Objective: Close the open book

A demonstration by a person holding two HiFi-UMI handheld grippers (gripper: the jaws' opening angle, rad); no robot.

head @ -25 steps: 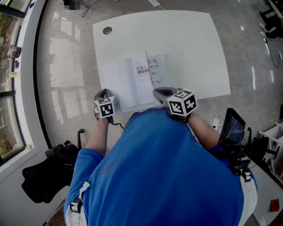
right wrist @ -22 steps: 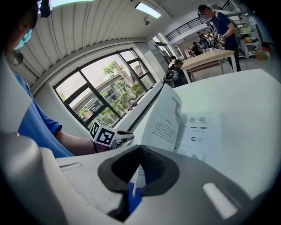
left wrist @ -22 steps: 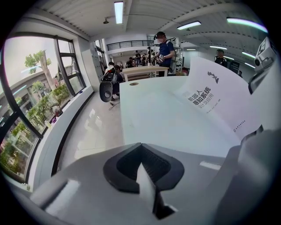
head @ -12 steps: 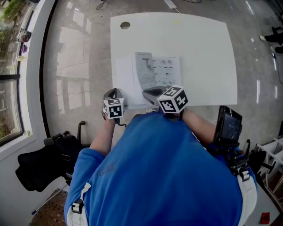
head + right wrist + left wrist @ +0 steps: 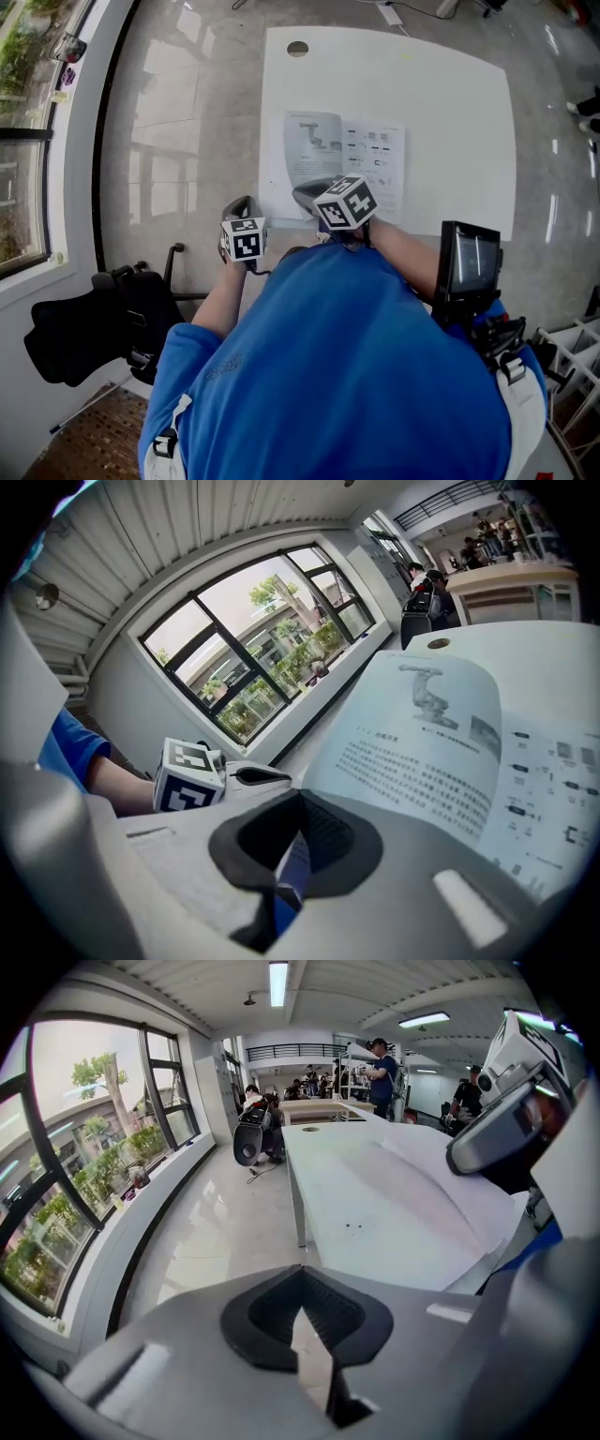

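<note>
The open book (image 5: pixel 345 161) lies on the white table (image 5: pixel 450 112), printed pages up. Its left page (image 5: pixel 312 150) bows upward. My right gripper (image 5: pixel 305 193) sits at the book's near edge, at that page's lower left corner. In the right gripper view the jaws (image 5: pixel 300 797) are closed, and the printed page (image 5: pixel 431 742) spreads out from the tips. My left gripper (image 5: pixel 240 206) hangs off the table's left edge over the floor. It is shut with nothing in it (image 5: pixel 302 1274). From there the book's pages (image 5: pixel 450 1194) show at the right.
A round hole (image 5: pixel 298 48) marks the table's far left corner. A black chair (image 5: pixel 84 337) stands on the floor at the left, beside the window wall. A dark screen device (image 5: pixel 467 264) sits by the person's right arm. People and benches show in the far room.
The right gripper has travelled left along the book's near edge, and the lifted page has swung over with it. The left gripper has shifted a little beside the table edge.
</note>
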